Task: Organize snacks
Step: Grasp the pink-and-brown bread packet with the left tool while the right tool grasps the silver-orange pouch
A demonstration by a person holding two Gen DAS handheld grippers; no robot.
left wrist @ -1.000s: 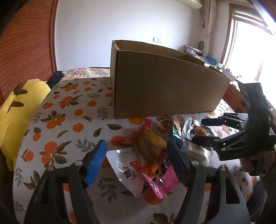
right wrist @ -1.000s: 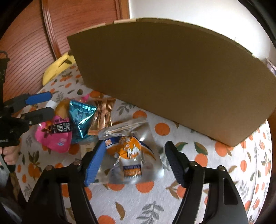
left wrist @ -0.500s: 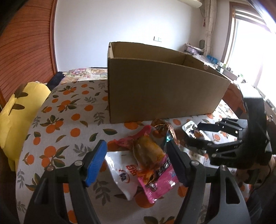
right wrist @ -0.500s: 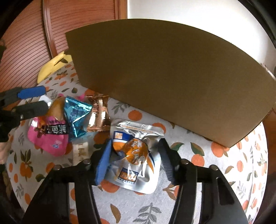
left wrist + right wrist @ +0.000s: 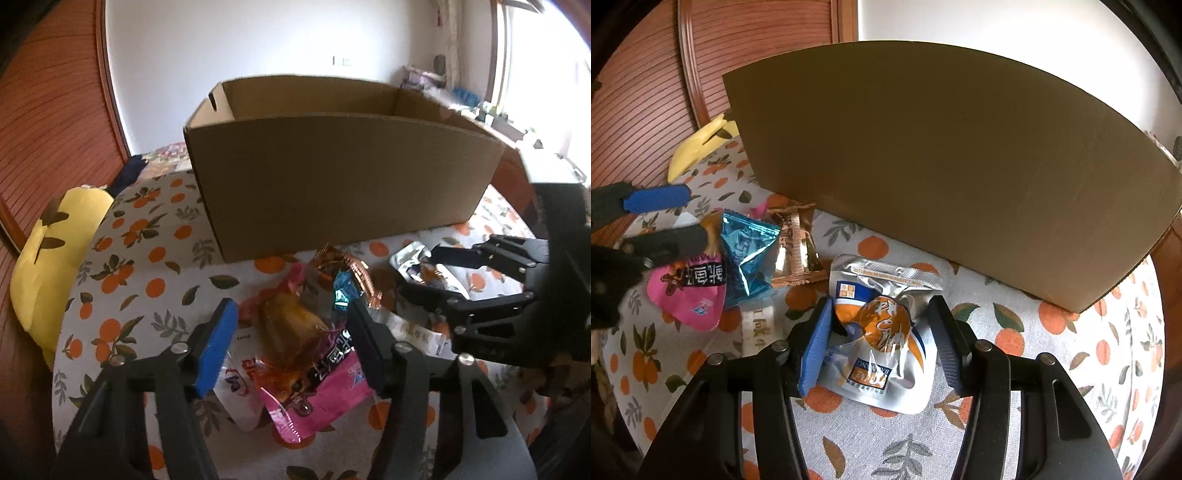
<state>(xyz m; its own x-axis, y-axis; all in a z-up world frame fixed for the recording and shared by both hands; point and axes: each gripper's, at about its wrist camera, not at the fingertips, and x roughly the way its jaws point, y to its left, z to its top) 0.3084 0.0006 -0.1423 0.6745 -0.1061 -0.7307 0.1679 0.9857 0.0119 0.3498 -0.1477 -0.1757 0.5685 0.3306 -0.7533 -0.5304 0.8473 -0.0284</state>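
Both grippers pinch packets for lifting into the cardboard box point(image 5: 343, 184): left gripper point(image 5: 291, 347), just narrowed, clamps the pink packet point(image 5: 325, 373); right gripper point(image 5: 882, 343) squeezes the silver pouch point(image 5: 882, 332).

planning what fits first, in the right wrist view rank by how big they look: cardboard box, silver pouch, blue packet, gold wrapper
1. cardboard box
2. silver pouch, nearest the camera
3. blue packet
4. gold wrapper, close to the blue one

Left gripper point(image 5: 291, 347) narrower around pink packet point(image 5: 325, 384), perhaps touching.
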